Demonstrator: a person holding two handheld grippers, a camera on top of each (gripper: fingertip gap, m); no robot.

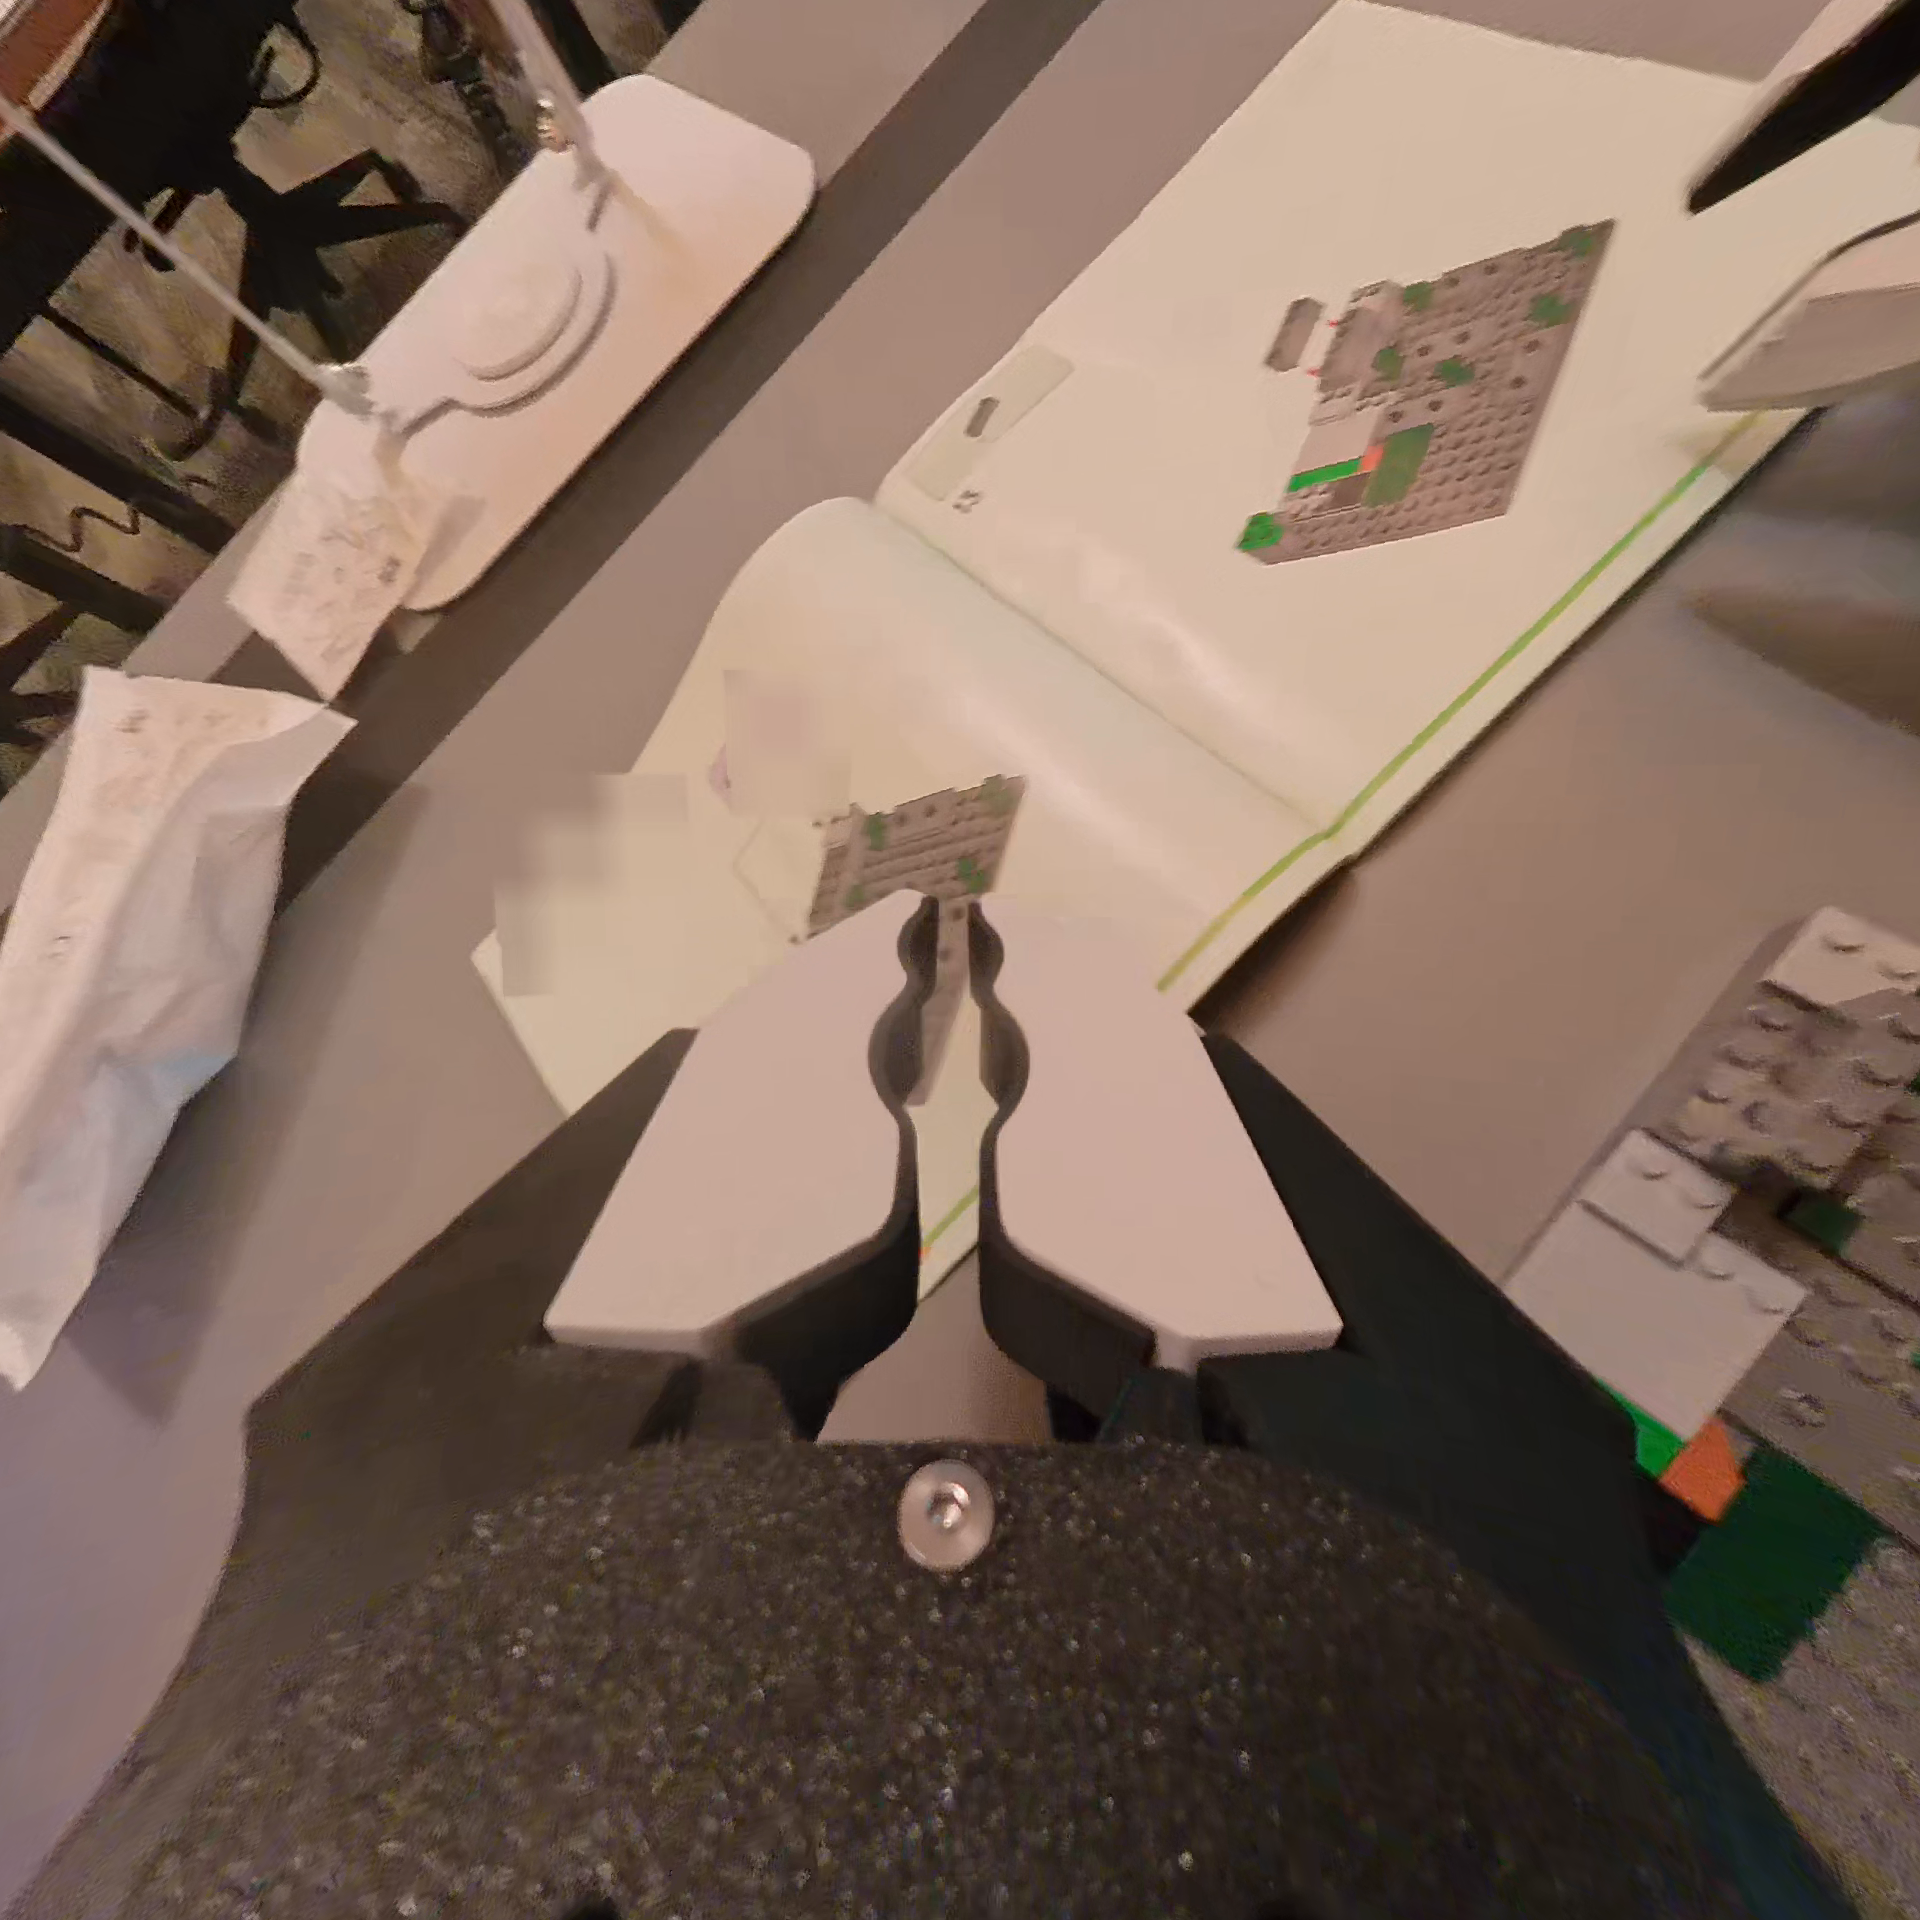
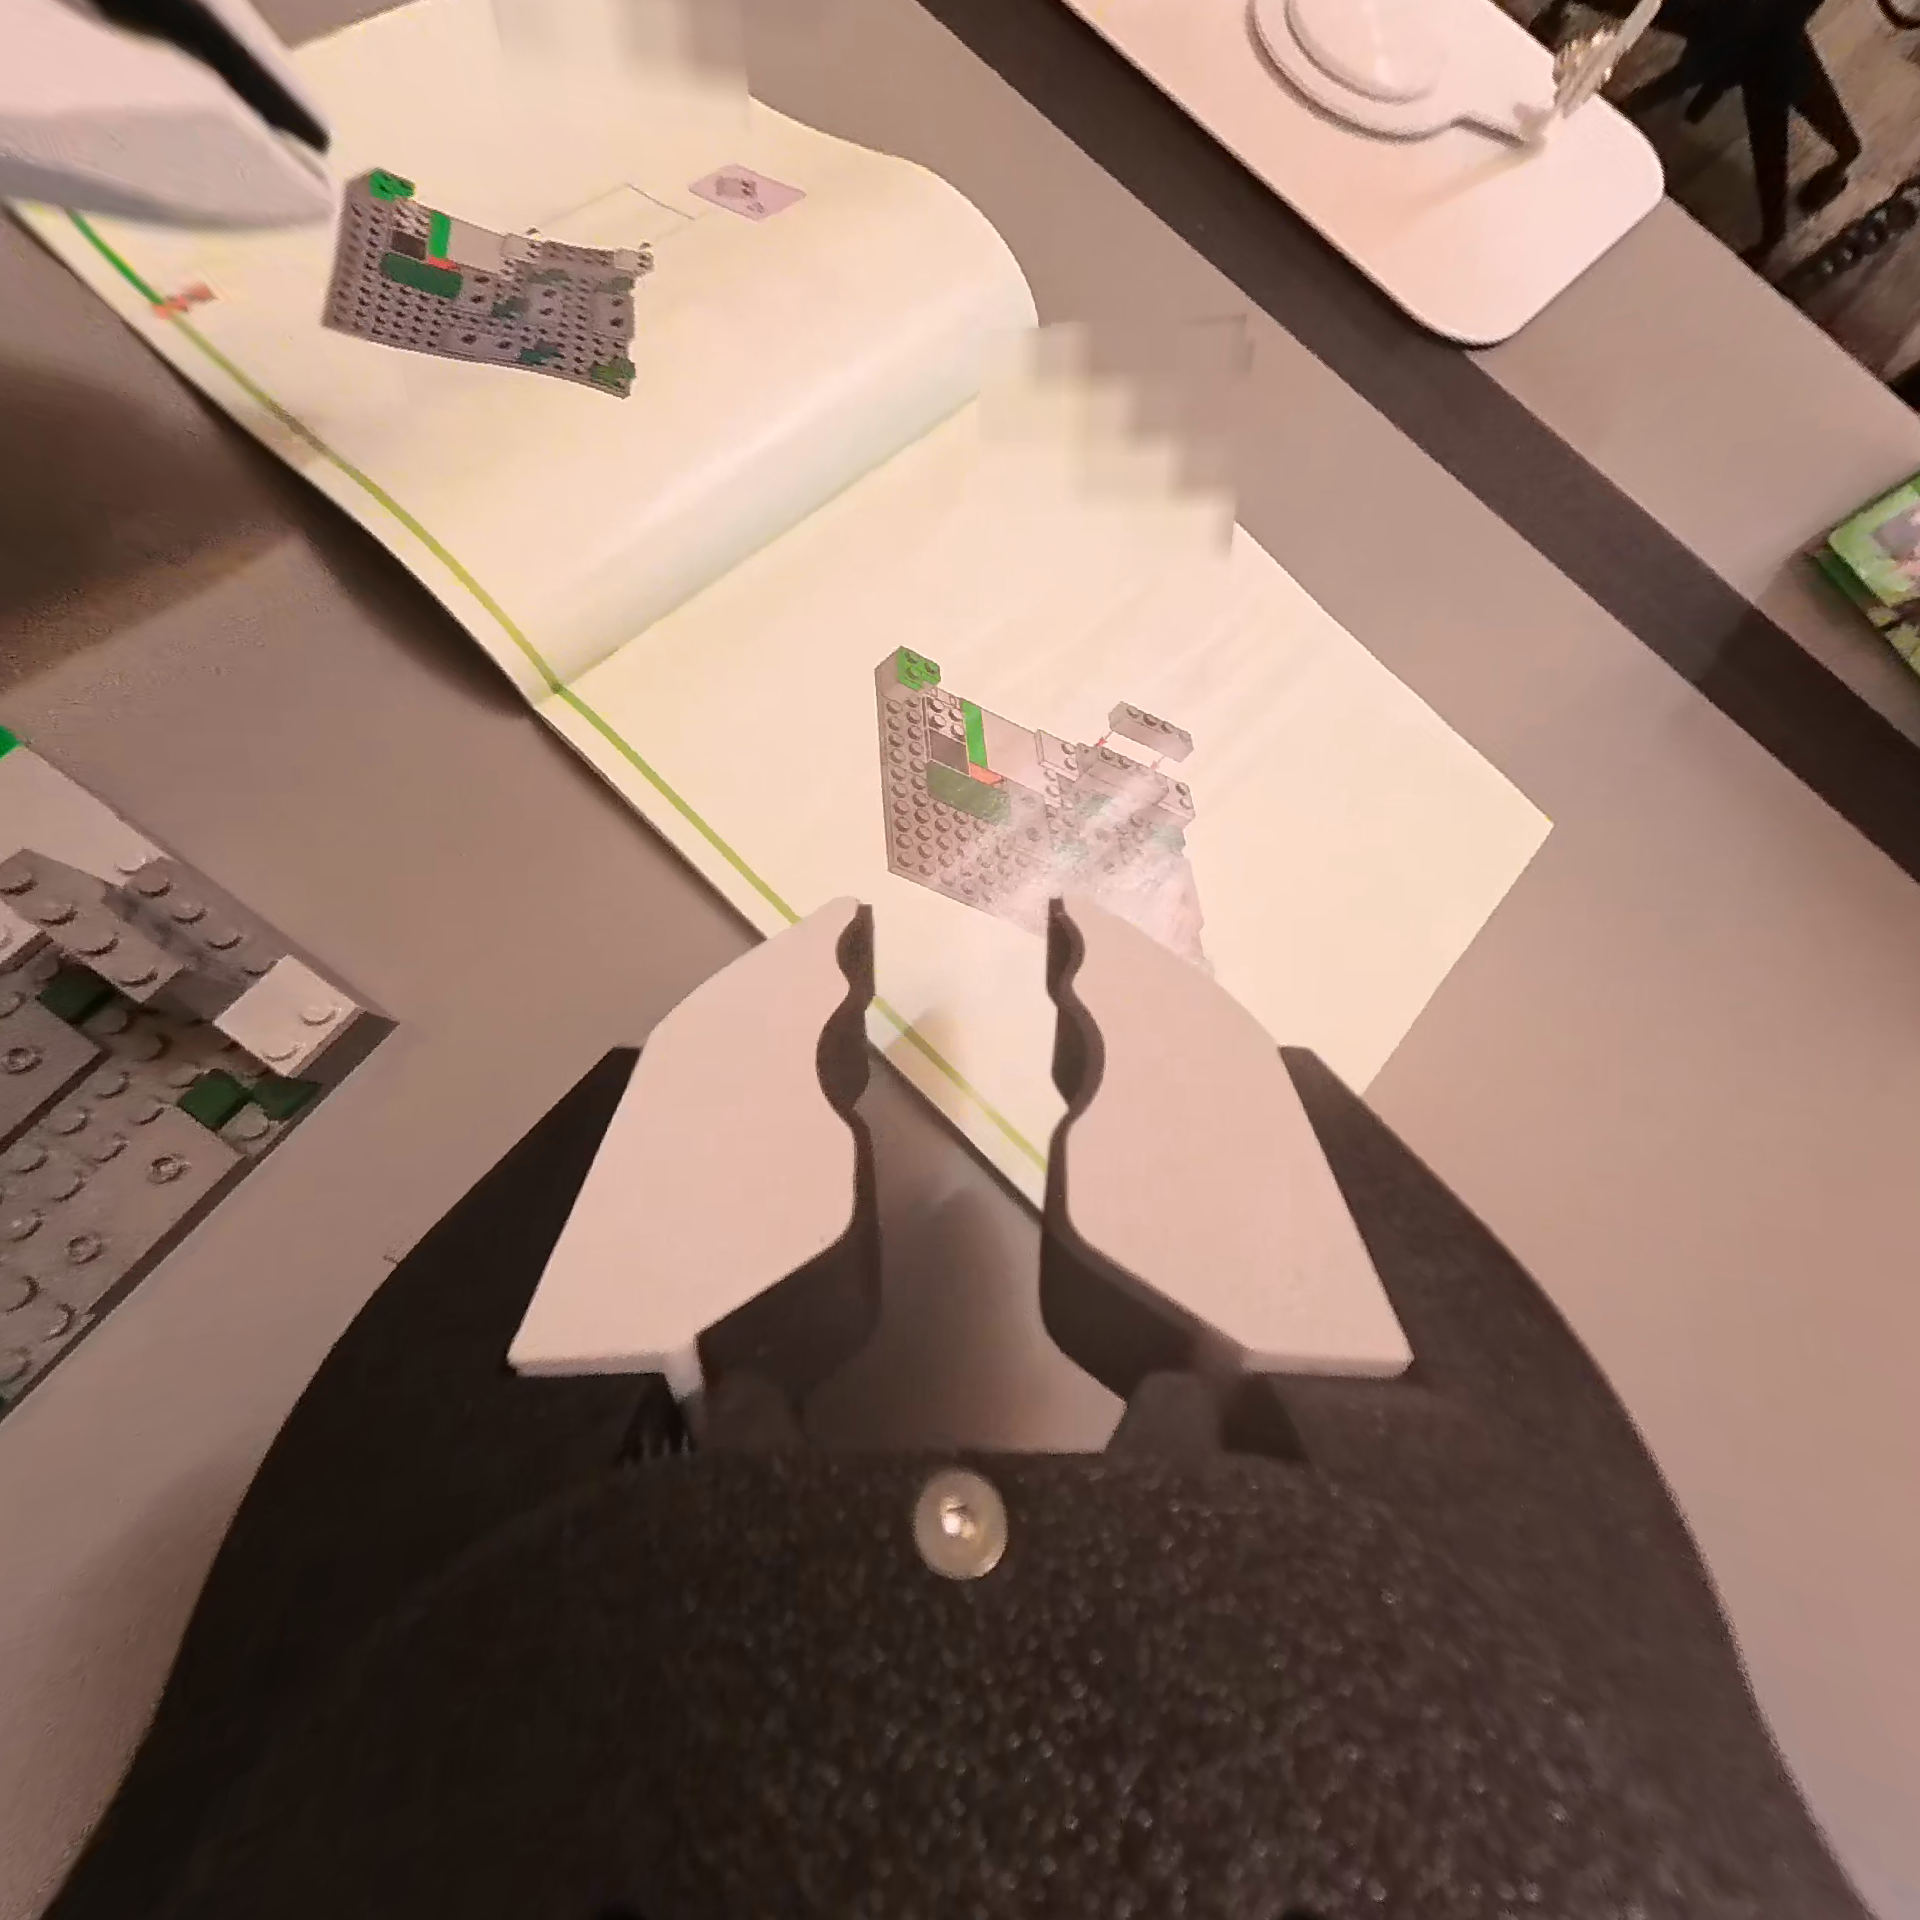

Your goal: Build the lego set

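Left wrist view
Left gripper [image 1: 948,914]: jaws drawn nearly together, pinching a thin light-grey lego piece [image 1: 948,977] that stands on edge between the fingertips.
Position: held above the left page of the open instruction booklet [image 1: 1195,582], which lies flat on the grey table [image 1: 1558,790].
Lego build [image 1: 1766,1195]: grey studded plates with dark green, bright green and orange parts, on the table at lower right, beside the booklet.
Other items: white lamp base [image 1: 582,312] and two white paper bags [image 1: 135,966] at left.

Right wrist view
Right gripper [image 2: 956,914]: jaws parted with a clear gap, nothing between them.
Position: above the near page of the booklet [image 2: 727,540], at its printed diagram.
Lego build [image 2: 125,1039]: at the left edge, just beside the booklet.
Left gripper [image 2: 156,114]: visible at upper left, blurred.
Other items: lamp base [image 2: 1455,156] at top right; green booklet stack [image 2: 1881,582] at the right edge.
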